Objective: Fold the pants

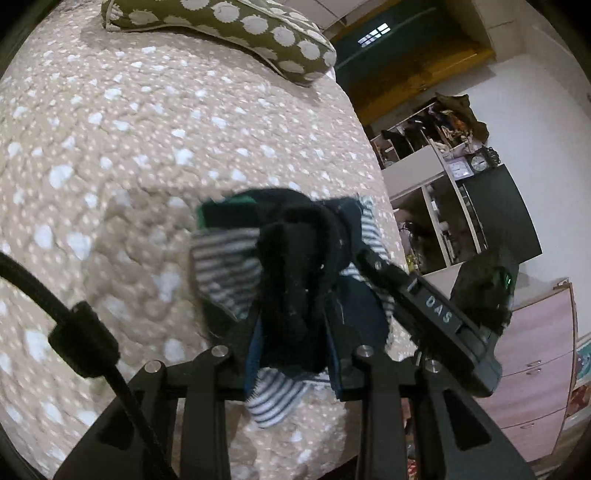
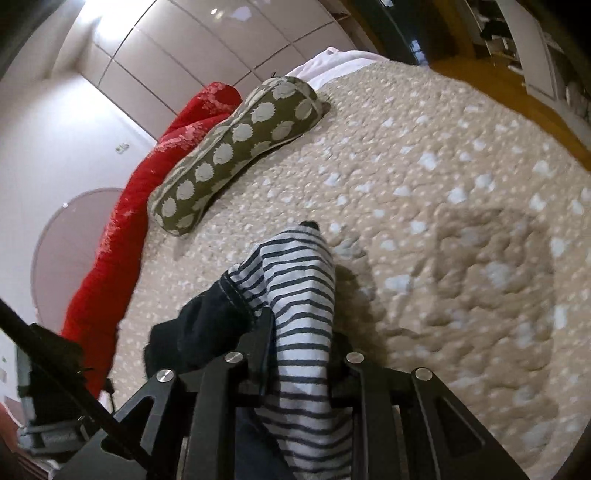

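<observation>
Pants point(image 1: 295, 280) bunched between both tools: left gripper point(image 1: 291, 295) and right gripper point(image 2: 299, 325) each clamped on cloth, above bedspread point(image 1: 110, 155).

Left wrist view: sits just behind own fingers, looks forward and downward over bedspread point(image 1: 122, 155), close range; bunched pants point(image 1: 295, 273) fill centre. Spotted pillow point(image 1: 236, 26) at 12 o'clock, shelving point(image 1: 428, 173) at 3 o'clock, other gripper point(image 1: 373, 266) intruding from 4 o'clock.

Right wrist view: same mounting, same downward tilt, equally near; pants point(image 2: 299, 295) at 6 o'clock, pillow point(image 2: 236, 147) at 10 o'clock, red blanket point(image 2: 122, 221) at 9 o'clock, wardrobe doors point(image 2: 207, 48) at 12 o'clock.

Shared: bedspread point(image 2: 443, 184), pillow, pants.
</observation>
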Available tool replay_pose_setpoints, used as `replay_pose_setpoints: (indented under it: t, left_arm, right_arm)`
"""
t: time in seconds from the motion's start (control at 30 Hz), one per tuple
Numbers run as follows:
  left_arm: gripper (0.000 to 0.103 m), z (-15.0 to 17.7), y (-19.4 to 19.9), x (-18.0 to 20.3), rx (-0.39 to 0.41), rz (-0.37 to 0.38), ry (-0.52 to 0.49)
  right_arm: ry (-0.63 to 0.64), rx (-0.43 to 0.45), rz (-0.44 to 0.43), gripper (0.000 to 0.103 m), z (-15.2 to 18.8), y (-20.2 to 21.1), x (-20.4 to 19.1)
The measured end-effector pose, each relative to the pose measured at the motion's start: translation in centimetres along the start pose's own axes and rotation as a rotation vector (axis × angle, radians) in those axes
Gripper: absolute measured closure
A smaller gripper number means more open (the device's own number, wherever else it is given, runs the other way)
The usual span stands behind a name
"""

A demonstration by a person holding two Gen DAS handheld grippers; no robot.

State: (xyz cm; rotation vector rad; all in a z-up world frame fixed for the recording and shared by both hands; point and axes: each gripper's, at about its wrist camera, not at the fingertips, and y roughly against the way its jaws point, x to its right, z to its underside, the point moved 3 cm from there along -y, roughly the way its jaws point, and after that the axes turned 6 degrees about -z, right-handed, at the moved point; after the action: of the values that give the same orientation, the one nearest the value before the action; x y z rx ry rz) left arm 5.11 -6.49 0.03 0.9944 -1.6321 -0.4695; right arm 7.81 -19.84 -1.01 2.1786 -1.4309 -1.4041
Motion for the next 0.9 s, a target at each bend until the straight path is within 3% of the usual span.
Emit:
replay_pose_setpoints:
  t: [0.03,0.1,0.2,0.3,0.37,0.43,0.5,0.77,0.8,0.87,0.9]
  left_arm:
    - [0.075,0.2,0.0,-0.1,-0.003,-0.003,0.000]
    - [0.075,0.8,0.5,-0.9,0.003,0.021,0.024]
    - [0.068,1.1,2.6,-3.2,0.031,0.139,0.120]
    - [0.044,1.3,4.0,-5.2,0.082,0.182,0.186]
    - [0.039,1.2,4.8,-6.9,0.123,0.193,0.233]
    - [0.027,1.1,4.9,-7.7,0.145,0.214,0.275]
    - [0.022,0.9,4.4,-7.7,0.141,0.233,0.275]
    - [0.020,-0.1,0.3,-4.3,0.056,0.227,0.181]
    - [0.015,-0.3,-0.2,-3.7,0.044,0.232,0.166]
    - [0.014,-0.8,-1.2,-2.8,0.028,0.206,0.142]
    - [0.014,-0.8,-1.3,-2.5,0.021,0.197,0.133]
  right_arm:
    - [0.009,-0.001,0.010,0.069,-0.1,0.2,0.0]
    - [0.012,-0.002,0.002,0.052,-0.1,0.4,0.1]
    - [0.002,-0.002,-0.025,0.040,0.5,1.1,0.4]
    - [-0.029,-0.023,-0.061,0.039,1.6,1.2,1.2]
    - [-0.057,-0.018,-0.083,0.038,2.1,1.3,1.7]
    - [-0.079,-0.010,-0.101,0.038,2.3,1.3,2.0]
    - [-0.080,-0.009,-0.103,0.037,2.4,1.3,2.0]
    - [-0.078,-0.005,-0.122,0.037,2.6,1.3,1.9]
    - [-0.079,-0.004,-0.128,0.037,2.6,1.2,1.9]
    - [-0.074,-0.006,-0.140,0.037,2.6,1.0,1.9]
    - [-0.071,-0.012,-0.157,0.042,2.6,0.7,1.7]
